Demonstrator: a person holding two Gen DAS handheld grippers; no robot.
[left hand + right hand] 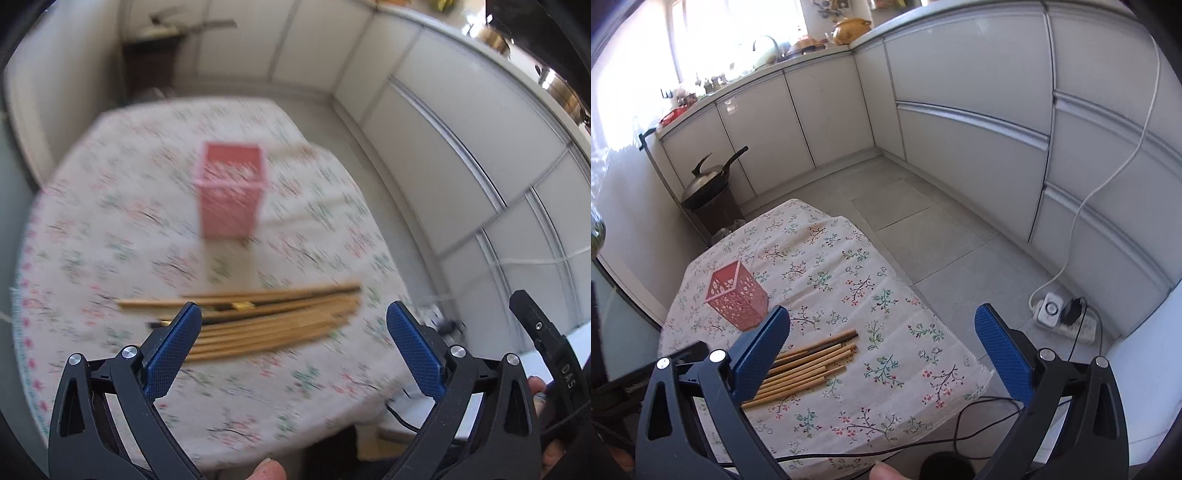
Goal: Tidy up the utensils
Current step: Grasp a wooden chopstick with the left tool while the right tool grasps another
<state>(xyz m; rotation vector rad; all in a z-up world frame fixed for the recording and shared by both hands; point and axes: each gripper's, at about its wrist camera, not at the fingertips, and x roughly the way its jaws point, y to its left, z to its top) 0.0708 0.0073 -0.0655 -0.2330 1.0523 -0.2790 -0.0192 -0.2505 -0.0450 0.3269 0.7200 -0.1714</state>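
Floral cloth [827,266] covers a small table [975,373] that stands on a grey tiled floor [923,221] in a kitchen. White cabinets [960,92] run along two walls and meet in a corner; pots and jars crowd the counter [798,55] under a bright window. A dark wok [705,181] sits on a dark stand beside the table's far end. A white cord hangs down the cabinet front to a power strip [1067,317] on the floor, and a thin black cable trails over the table's near edge.

Chopsticks [809,365] lie in a loose bundle on the cloth near the table's near edge, flat and roughly parallel. Most are pale bamboo; a few are darker brown. A pink holder [737,299] with pierced sides stands upright behind them, well apart from the bundle. It looks empty from above in the right wrist view; the left wrist view is blurred.

Left gripper [293,314] hangs above the bundle, blue pads spread wide, nothing between them. Right gripper [882,317] is likewise wide apart and holds nothing, over the table's near corner.
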